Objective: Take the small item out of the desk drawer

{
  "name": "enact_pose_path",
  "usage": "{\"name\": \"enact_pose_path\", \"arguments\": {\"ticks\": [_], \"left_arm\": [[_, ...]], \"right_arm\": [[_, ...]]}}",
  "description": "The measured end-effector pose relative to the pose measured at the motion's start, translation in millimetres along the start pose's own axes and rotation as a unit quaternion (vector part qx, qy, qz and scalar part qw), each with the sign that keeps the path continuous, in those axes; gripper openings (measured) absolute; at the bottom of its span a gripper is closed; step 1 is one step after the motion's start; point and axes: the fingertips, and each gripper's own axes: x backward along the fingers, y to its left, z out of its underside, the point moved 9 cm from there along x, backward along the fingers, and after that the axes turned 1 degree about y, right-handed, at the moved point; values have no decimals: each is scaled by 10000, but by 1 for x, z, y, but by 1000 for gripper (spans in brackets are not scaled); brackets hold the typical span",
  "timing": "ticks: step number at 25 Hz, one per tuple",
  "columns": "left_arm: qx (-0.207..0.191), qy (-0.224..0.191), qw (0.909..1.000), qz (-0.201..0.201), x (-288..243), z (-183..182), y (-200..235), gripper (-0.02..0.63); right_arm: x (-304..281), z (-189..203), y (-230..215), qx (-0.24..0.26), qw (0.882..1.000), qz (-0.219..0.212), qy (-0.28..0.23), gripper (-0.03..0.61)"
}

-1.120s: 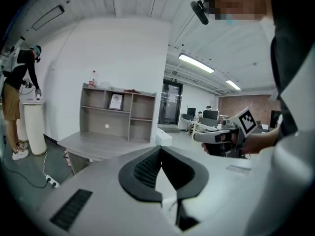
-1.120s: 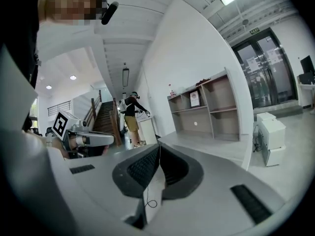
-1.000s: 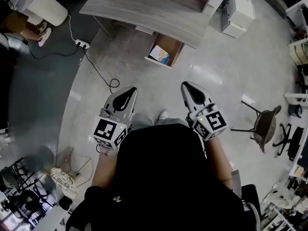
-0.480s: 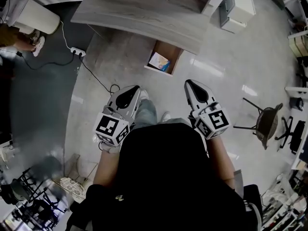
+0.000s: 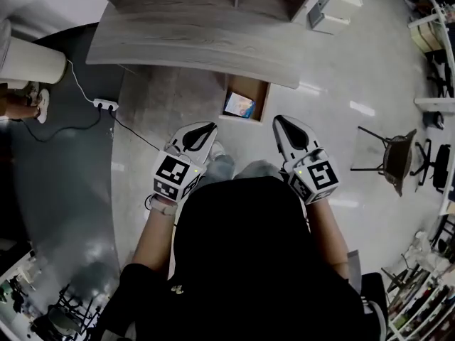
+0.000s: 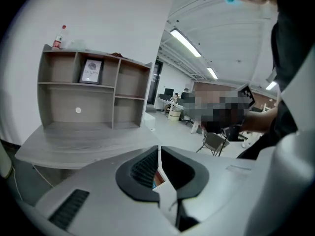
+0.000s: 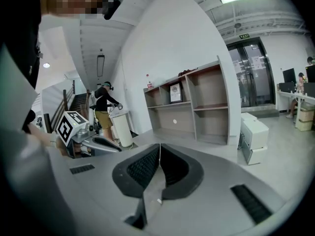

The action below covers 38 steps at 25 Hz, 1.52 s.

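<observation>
Two claws clenched, both empty, short of the open drawer.
Ahead, between left claw and right claw, across open glossy pale floor: brown wooden drawer projecting from grey wood-grain desk, holding small blue flat item; dark chair well right.

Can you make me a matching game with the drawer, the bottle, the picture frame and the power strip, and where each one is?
Things:
1. drawer
2. bottle
3. picture frame
4. power strip

Places:
A. on the floor, left of the desk
B. on top of the shelf unit
C. pulled open under the desk's front edge
D. inside a compartment of the shelf unit

Pairs: 1-C, 2-B, 3-D, 4-A
</observation>
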Motion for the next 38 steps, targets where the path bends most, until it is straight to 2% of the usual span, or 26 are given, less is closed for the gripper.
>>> {"name": "enact_pose_path", "arguments": {"ticks": [8,11,18,22,26,28,38], "left_arm": [[-402,862,9939,552,-62,5,37,21],[-427,1211,9898,621,-92,10,45,59],[-970,2204,9688,589,-168,44,70,149],[-1051,2876,9491,742,-210,63,73,205],[-1121,3574,9236,822,-253,92,79,272],[-1211,3851,9113,810,-272,106,83,285],[-1936,4703,8563,904,-344,147,86,310]], "right_arm": [[-20,9,-12,-229,9981,371,437,-2],[-18,13,-24,-368,9967,475,544,-2],[-15,29,-63,-615,9935,659,700,-2],[-9,33,-83,-713,9913,795,772,-2],[-3,39,-99,-882,9885,937,789,-2],[-1,42,-106,-1010,9857,1042,857,-2],[16,69,-136,-1397,9767,1195,1112,-2]]}}
